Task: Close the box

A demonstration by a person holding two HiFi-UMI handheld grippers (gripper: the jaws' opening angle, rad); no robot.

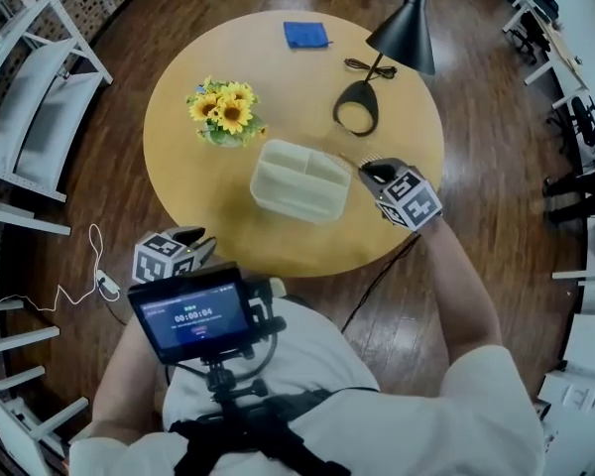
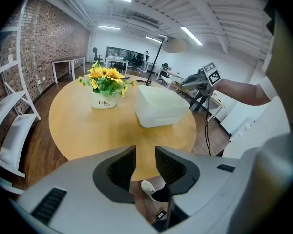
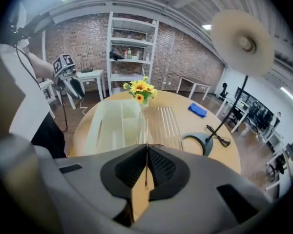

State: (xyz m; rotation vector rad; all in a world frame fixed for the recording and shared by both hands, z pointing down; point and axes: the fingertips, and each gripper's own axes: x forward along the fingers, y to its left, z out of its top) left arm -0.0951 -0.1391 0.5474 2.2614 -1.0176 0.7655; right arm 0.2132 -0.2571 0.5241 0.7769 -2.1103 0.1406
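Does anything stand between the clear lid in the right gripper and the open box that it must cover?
Nothing visible does. The right gripper is shut on the edge of the clear lid, right beside the box, whose compartments look empty. The flowers and the lamp stand apart from the box.

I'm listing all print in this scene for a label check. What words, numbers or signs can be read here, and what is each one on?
"Life": on the white flower pot, in the left gripper view; the smaller line under it is too small to read.
Digits like a timer, with a line of text above them: on the monitor screen, in the head view; too blurred to read with certainty.
No other readable text shows.
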